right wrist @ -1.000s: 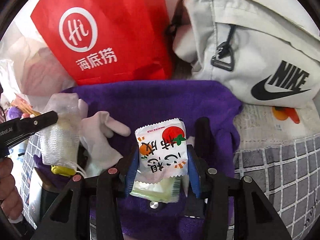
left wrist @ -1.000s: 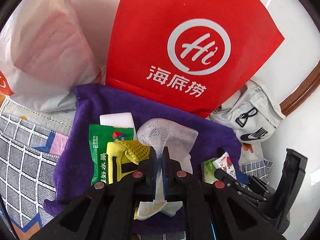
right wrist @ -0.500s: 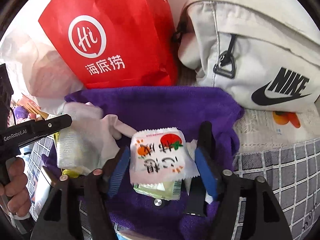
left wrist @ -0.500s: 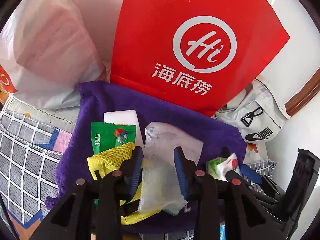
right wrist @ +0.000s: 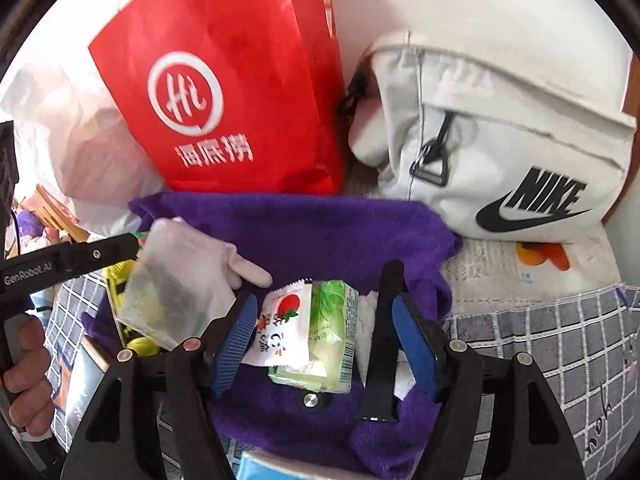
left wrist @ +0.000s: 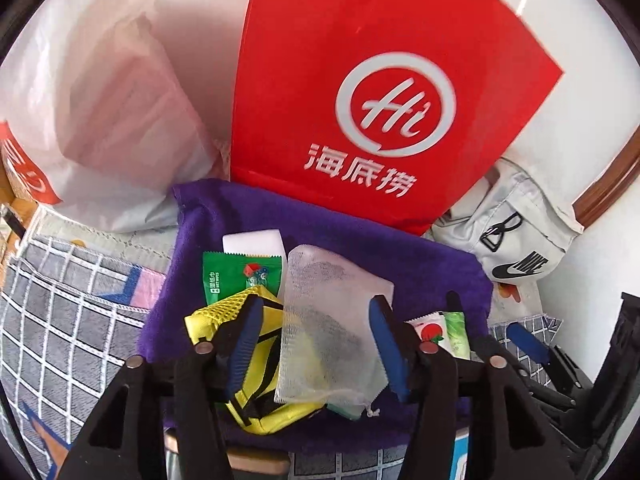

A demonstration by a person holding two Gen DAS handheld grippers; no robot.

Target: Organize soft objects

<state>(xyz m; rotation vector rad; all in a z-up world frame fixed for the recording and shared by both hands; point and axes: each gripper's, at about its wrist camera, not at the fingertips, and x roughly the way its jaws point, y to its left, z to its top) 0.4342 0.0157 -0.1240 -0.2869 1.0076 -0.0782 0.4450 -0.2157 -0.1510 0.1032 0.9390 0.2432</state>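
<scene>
My left gripper (left wrist: 314, 344), jaws just spread, frames the loose white mesh pouch (left wrist: 328, 320) on the purple towel (left wrist: 420, 264), while my right gripper (right wrist: 324, 340) stands open around the tomato snack packet (right wrist: 286, 326); red bag (left wrist: 380, 92) stands beyond.

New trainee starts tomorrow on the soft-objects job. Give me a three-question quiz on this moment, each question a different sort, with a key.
1. True or false: the left tongs are clamped on the white mesh pouch.
2. What lies between the right tongs? A) tomato-print packet B) white glove C) black strap
3. Fill in: every small item rests on a ___ towel.

Key: 1 false, the jaws stand open, having just been opening; 2 A; 3 purple.
</scene>
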